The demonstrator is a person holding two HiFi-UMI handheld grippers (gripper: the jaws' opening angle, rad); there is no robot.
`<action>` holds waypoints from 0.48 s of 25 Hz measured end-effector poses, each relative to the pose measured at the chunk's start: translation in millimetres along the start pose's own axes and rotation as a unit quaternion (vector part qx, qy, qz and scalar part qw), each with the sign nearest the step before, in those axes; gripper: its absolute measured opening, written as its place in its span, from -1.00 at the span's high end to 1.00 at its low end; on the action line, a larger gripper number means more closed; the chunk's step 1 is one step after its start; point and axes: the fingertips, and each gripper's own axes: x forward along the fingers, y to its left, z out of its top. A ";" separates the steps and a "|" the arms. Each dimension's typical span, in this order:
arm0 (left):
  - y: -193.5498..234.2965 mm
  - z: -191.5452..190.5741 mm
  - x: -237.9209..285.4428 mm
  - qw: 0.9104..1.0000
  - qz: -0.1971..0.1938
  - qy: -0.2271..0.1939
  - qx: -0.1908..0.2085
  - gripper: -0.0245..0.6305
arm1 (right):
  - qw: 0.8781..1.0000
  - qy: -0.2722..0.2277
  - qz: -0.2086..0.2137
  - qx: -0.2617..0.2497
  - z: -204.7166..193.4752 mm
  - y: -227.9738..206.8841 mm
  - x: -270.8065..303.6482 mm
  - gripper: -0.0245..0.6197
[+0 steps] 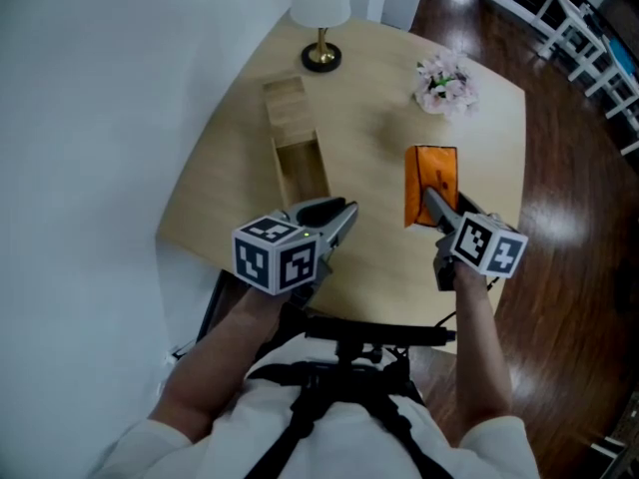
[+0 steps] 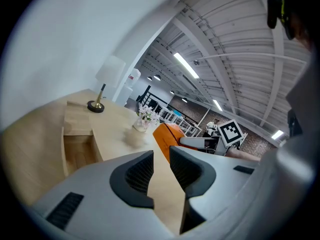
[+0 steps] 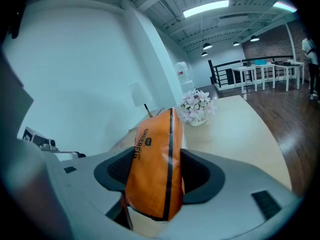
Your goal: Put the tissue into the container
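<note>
Wooden table, head view: open container at left, tissue pack in right gripper, well apart from it.
Left gripper view: left gripper empty, jaws nearly together; likely spare to steady container.
Right gripper view: jaws wide, clamped on pack's flat sides; narrow edge leads, probably to suit the slot.
</note>
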 end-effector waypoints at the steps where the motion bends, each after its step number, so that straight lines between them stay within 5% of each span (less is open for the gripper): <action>1: -1.6 1.3 -4.1 1.000 0.000 -0.002 0.000 0.62 | 1.000 0.000 0.003 -0.001 0.1 5.8 -3.0 0.07; 12: -2.0 7.0 -33.7 1.000 0.004 -0.019 0.000 0.62 | 1.000 -0.007 0.025 -0.012 5.0 46.6 -23.7 0.08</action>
